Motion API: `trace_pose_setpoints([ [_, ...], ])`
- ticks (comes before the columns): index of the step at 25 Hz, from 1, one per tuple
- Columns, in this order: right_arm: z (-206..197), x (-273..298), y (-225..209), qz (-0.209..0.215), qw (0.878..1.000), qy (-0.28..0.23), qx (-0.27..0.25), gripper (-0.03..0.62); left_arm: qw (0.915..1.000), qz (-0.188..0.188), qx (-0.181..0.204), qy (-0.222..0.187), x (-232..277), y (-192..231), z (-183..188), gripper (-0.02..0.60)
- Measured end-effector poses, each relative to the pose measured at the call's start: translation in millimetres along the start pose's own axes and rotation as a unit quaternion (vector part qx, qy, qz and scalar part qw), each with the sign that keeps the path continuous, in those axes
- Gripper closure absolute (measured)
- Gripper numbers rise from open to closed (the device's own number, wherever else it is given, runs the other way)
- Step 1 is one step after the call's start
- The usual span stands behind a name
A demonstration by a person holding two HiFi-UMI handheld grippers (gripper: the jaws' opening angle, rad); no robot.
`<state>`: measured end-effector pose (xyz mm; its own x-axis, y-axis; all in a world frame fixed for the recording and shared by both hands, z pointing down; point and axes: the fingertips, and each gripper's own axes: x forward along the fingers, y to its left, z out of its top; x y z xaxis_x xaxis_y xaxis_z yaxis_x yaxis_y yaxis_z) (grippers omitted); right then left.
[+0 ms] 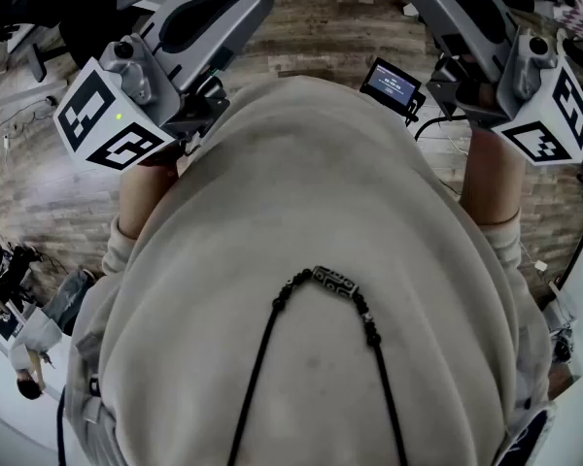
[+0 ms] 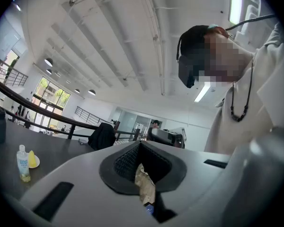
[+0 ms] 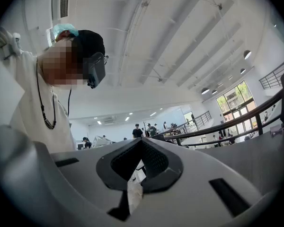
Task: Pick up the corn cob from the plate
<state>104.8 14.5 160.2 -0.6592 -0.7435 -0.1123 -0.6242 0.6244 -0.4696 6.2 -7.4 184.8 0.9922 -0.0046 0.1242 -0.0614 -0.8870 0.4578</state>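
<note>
The wearer's beige sweatshirt (image 1: 301,212) is filling the frame. I'm holding the left gripper (image 2: 141,144) and right gripper (image 3: 142,142) at the upper corners, jaws pressed together and empty, seemingly parked before the pick.

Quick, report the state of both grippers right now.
Left gripper: closed, holding nothing.
Right gripper: closed, holding nothing.

The beige sweater (image 1: 311,260) fills the middle of the head view and hides whatever lies beneath it. At the top edge the left gripper (image 1: 204,17) and right gripper (image 1: 457,8) are cut off, their jaws out of frame. Print on the small screen (image 1: 393,83) is too small to read. At the lower left of the left gripper view, a yellow thing (image 2: 33,160) on the table (image 2: 61,148) sits half behind a clear bottle (image 2: 22,162) and is too small to identify.
</note>
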Motion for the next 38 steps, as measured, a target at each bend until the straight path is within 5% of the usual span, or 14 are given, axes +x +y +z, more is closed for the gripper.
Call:
trace_pose_setpoints([
  [24, -6.3, -24.1, -13.0, 0.001, 0.999, -0.024, 0.041, 0.577, 0.9998, 0.011, -0.010, 0.011, 10.7, -25.4, 2.0, 0.580],
  [38, 13.4, -5.8, -2.3, 0.045, 0.998, -0.036, 0.023, 0.577, 0.9976, 0.051, -0.043, -0.018, 1.9, 30.0, 6.7, 0.580],
])
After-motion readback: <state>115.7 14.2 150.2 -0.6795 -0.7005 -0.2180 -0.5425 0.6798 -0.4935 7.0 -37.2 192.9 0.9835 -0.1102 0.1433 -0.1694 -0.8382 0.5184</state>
